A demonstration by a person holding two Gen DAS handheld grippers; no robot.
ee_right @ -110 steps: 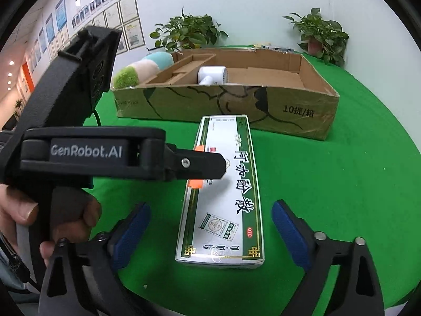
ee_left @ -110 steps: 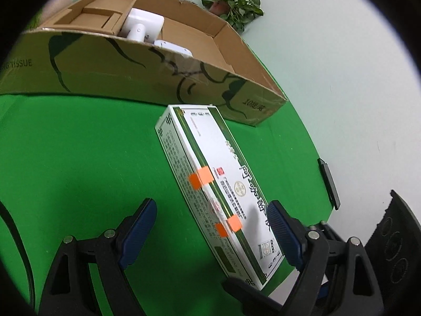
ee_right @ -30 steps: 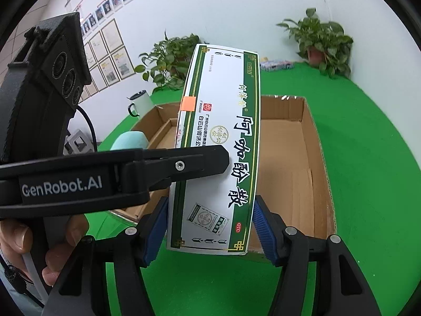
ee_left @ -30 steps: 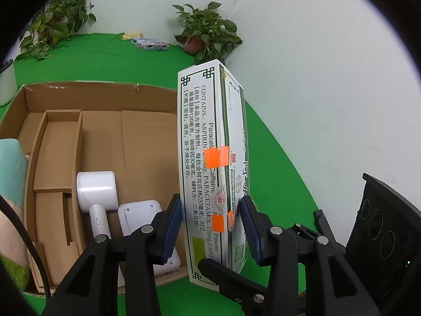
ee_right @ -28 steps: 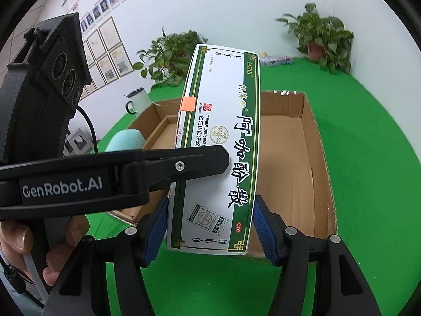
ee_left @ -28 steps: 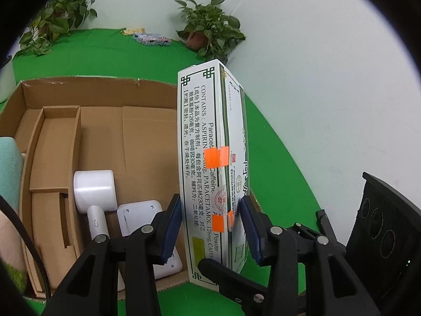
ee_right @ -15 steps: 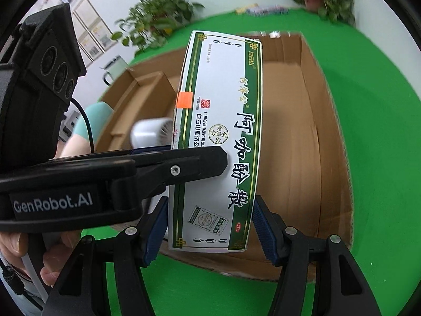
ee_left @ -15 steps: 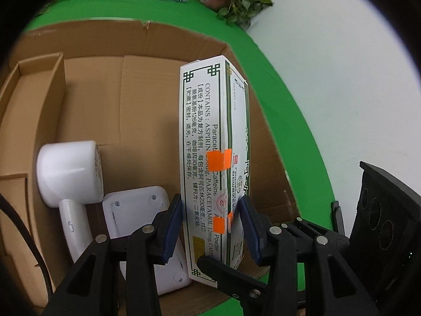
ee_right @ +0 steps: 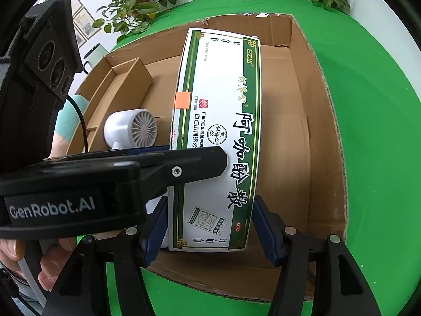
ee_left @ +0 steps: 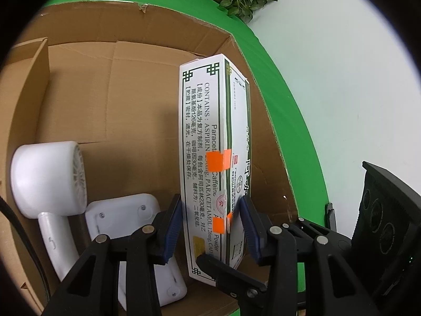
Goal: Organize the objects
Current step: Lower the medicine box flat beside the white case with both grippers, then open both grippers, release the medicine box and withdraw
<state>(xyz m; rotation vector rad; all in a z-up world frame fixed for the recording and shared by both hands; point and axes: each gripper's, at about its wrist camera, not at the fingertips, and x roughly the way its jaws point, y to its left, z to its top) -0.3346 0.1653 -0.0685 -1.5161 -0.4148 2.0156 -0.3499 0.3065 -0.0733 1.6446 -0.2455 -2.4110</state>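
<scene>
Medicine box now lower, inside the cardboard carton. Left gripper and right gripper both clamped on it. Risk: its lower edge catching the white fan, lower left of the left wrist view.

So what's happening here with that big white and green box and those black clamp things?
A person is holding a claw in each hand, and both are clamped on the same medicine box. The left claw squeezes its narrow sides; the right claw grips across its wide printed face. Together they hold it on edge inside the open cardboard carton on the green table. A white hair dryer and a flat white gadget already lie in the carton beside it.
</scene>
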